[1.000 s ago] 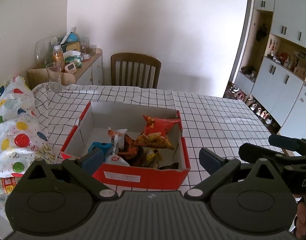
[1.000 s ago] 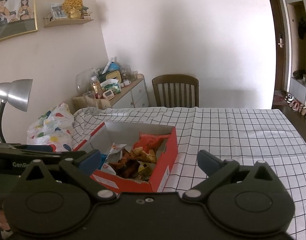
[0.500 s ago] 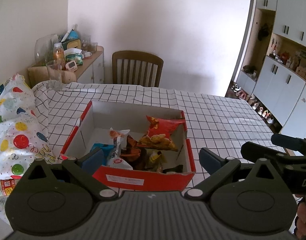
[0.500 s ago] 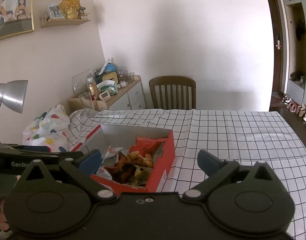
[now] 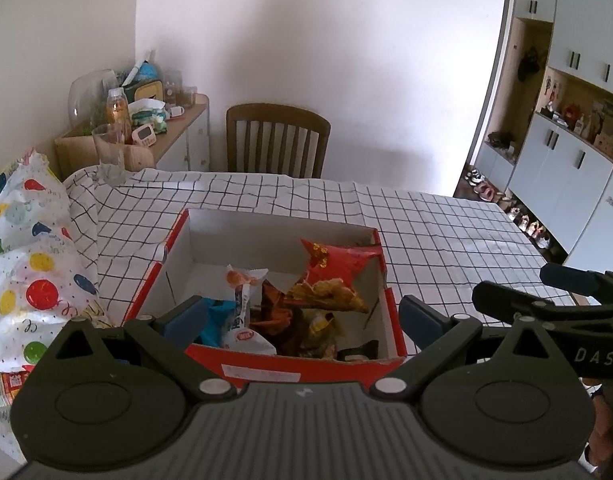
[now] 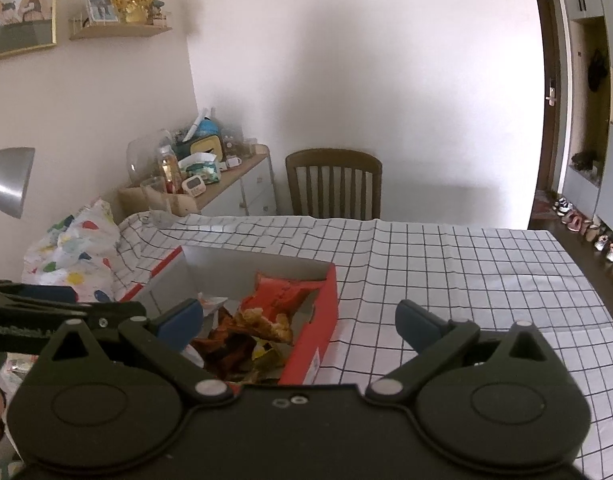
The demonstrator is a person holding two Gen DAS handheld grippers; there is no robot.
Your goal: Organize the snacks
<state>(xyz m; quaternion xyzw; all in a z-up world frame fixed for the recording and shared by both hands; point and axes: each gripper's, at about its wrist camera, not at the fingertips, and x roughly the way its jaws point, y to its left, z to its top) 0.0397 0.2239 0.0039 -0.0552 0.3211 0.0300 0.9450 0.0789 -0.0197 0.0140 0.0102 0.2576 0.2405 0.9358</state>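
Left gripper [image 5: 302,314]: spread wide, blue pads far apart, nothing between them, touching nothing. Hovering over the near end of the red cardboard box [image 5: 306,372], aimed forward and slightly down along the table. Inside that box, left to right: a blue packet [image 5: 216,322], a white wrapper [image 5: 244,312] standing upright, a red chip bag [image 5: 332,276] leaning on the right wall. Box sitting on the checked tablecloth [image 5: 426,232], beside a balloon-print bag [image 5: 30,264] at the left. Right gripper [image 6: 300,320]: likewise spread wide, empty, hanging above the box's near right corner and the cloth just beside it, level with its partner.
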